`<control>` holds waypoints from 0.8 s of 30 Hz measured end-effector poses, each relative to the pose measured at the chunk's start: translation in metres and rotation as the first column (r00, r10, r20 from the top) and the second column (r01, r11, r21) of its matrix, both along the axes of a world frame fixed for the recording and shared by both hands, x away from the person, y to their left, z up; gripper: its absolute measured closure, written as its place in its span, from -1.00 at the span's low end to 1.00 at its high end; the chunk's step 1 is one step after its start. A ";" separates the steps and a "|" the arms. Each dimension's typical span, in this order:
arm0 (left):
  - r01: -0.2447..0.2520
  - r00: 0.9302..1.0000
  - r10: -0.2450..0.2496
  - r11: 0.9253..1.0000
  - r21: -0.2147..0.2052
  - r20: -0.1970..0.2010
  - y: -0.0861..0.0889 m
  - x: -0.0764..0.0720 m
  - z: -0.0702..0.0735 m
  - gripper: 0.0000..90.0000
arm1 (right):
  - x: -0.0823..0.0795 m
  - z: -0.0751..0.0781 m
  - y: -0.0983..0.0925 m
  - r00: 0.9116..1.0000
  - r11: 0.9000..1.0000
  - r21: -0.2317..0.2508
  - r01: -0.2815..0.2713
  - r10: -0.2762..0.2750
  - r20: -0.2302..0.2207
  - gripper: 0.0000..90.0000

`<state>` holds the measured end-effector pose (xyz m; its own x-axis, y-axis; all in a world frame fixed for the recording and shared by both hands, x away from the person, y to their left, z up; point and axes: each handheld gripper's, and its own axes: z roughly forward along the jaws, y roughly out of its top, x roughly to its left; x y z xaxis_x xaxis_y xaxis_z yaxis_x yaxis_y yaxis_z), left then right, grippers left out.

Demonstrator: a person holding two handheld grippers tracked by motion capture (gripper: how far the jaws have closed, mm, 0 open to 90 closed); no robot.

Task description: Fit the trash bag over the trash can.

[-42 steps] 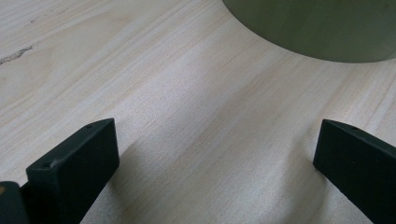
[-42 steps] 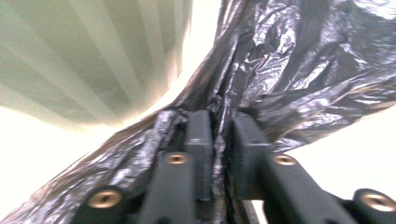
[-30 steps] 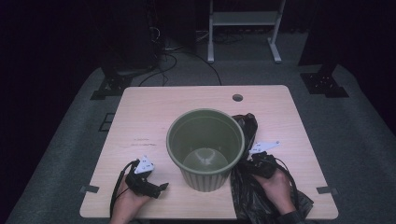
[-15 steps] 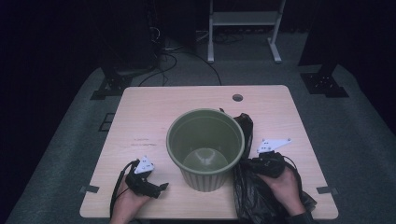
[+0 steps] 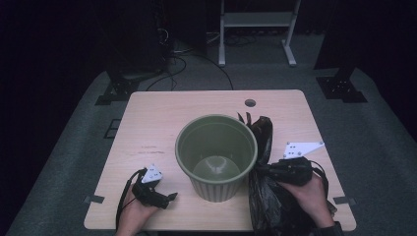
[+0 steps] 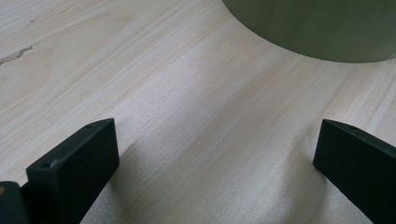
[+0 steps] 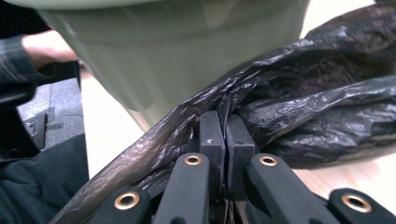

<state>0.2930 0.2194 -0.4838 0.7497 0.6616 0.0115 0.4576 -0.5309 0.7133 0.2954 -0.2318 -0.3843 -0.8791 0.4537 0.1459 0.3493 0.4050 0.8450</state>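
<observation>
Two grippers are at the near edge of the table [image 5: 162, 118], one at each side of a green bin [image 5: 216, 155]. No brand, label or legible writing can be made out on any item; the only marks are dark dots on the pale plate atop each gripper. The bin stands upright at the middle of the table toward its near edge, mouth up, inside bare. A black plastic bag [image 5: 263, 191] lies against the bin's right wall, its long axis running from the near edge toward the far edge, with a twisted tip pointing to the far side beside the bin's rim. The right gripper [image 7: 219, 140] points left at the bin, its jaws pressed together on a fold of the bag, the film stretched taut from the pinch. The left gripper [image 5: 169, 197] rests near the near-left corner, pointing right toward the bin's base, jaws wide apart over bare wood, holding nothing.
</observation>
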 end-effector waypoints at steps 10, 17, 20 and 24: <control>0.001 1.000 -0.001 1.000 0.002 -0.002 0.000 0.000 0.000 -1.00 | -0.011 0.032 -0.007 0.996 0.994 0.071 -0.084 0.081 0.042 0.96; 0.001 1.000 -0.001 1.000 0.001 -0.002 0.000 0.000 0.000 -1.00 | -0.016 0.052 -0.011 0.990 0.985 0.115 -0.130 0.122 0.074 0.96; 0.001 1.000 -0.001 1.000 0.001 -0.002 0.000 0.000 0.000 -1.00 | -0.016 0.059 -0.013 0.987 0.979 0.140 -0.147 0.135 0.091 0.96; 0.001 1.000 -0.001 1.000 0.001 -0.001 0.000 0.000 0.000 -1.00 | -0.015 0.067 -0.012 0.983 0.972 0.162 -0.170 0.155 0.102 0.96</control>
